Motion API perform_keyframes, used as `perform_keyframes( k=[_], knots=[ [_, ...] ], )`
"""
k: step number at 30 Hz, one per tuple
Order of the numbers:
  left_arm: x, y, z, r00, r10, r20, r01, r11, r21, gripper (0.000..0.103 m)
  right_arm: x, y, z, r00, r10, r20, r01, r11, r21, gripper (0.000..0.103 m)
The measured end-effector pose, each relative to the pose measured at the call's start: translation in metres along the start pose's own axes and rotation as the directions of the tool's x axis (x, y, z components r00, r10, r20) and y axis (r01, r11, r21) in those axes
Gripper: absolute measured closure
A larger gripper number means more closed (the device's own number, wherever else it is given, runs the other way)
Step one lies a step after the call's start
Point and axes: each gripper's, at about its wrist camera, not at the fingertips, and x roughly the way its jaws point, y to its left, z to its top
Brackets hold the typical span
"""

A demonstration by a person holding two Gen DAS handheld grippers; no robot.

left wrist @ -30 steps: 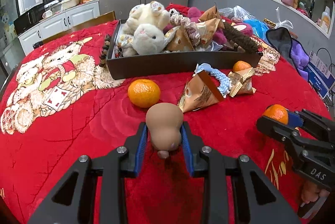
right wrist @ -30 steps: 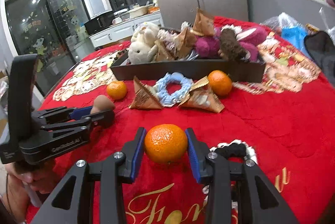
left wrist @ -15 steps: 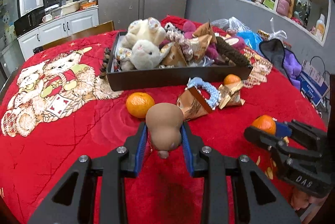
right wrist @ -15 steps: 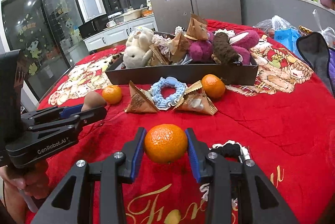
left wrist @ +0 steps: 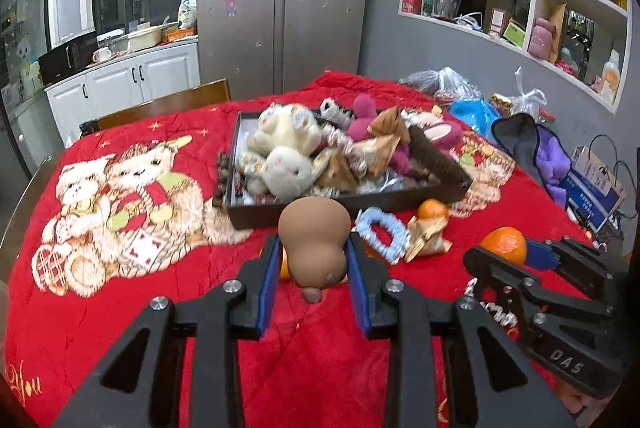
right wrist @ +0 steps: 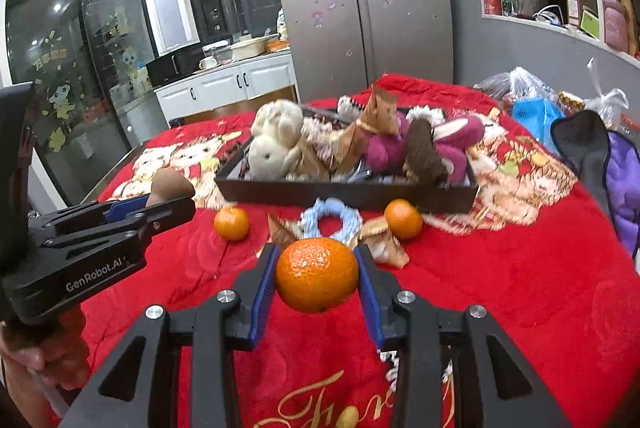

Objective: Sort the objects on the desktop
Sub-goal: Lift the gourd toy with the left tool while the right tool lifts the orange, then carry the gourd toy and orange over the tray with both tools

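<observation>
Two tools show in the left wrist view. The left tool [left wrist: 313,264] grips a brown gourd-shaped toy [left wrist: 314,246] between its blue pads, held clear above the red cloth [left wrist: 132,292] that covers the surface. Beyond the toy lies the dark tray [left wrist: 436,193], heaped with a cream plush rabbit [left wrist: 288,167], a pink plush toy [left wrist: 362,115] and paper-wrapped packets. Just in front of the tray sit a pale blue hair tie [left wrist: 378,230], a gold packet [left wrist: 426,240] and a small orange [left wrist: 432,208]. Nearer than the tray and to its right, the right tool [left wrist: 502,254] holds an orange [left wrist: 504,244].

Seen from the right wrist, the right tool [right wrist: 316,278] clamps the orange [right wrist: 317,275] at its sides, lifted off the cloth [right wrist: 520,288]. The tray [right wrist: 344,195] stands past it, with the rabbit [right wrist: 272,147] at its left end. Before the tray lie the hair tie [right wrist: 332,216] and two loose oranges, one to the tie's left [right wrist: 231,223] and one to its right [right wrist: 403,220]. Left of the tray, the left tool [right wrist: 176,201] carries the brown toy [right wrist: 170,185], with a hand [right wrist: 44,360] on its handle.
</observation>
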Motion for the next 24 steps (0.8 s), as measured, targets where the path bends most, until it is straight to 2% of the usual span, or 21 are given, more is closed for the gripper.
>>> perform_keyframes(
  k=[3,10,13,19,24],
  knots=[
    [-0.003,-0.005,0.011,1.0,-0.004,0.018,0.004,1.0,0.013,0.071,-0.001,0.002,0.013,1.0,-0.022,-0.001,0.022,1.0,-0.007,0.064],
    [0.006,-0.01,0.031,0.999,-0.035,0.013,0.035,0.999,0.001,0.071,-0.009,0.004,0.035,0.999,-0.011,0.032,0.011,1.0,-0.008,0.064],
    [0.011,-0.011,0.04,0.999,-0.027,0.017,0.027,1.0,0.013,0.071,-0.009,0.002,0.045,0.999,-0.012,0.044,0.013,1.0,-0.01,0.064],
    [0.03,-0.013,0.071,0.998,-0.053,0.016,0.053,0.999,0.01,0.071,-0.002,-0.011,0.072,0.998,-0.015,0.054,0.016,1.0,-0.01,0.064],
    [0.055,-0.011,0.104,0.999,-0.041,0.022,0.04,0.999,0.018,0.071,0.018,-0.02,0.104,0.999,-0.011,0.045,0.012,1.0,-0.025,0.064]
  ],
)
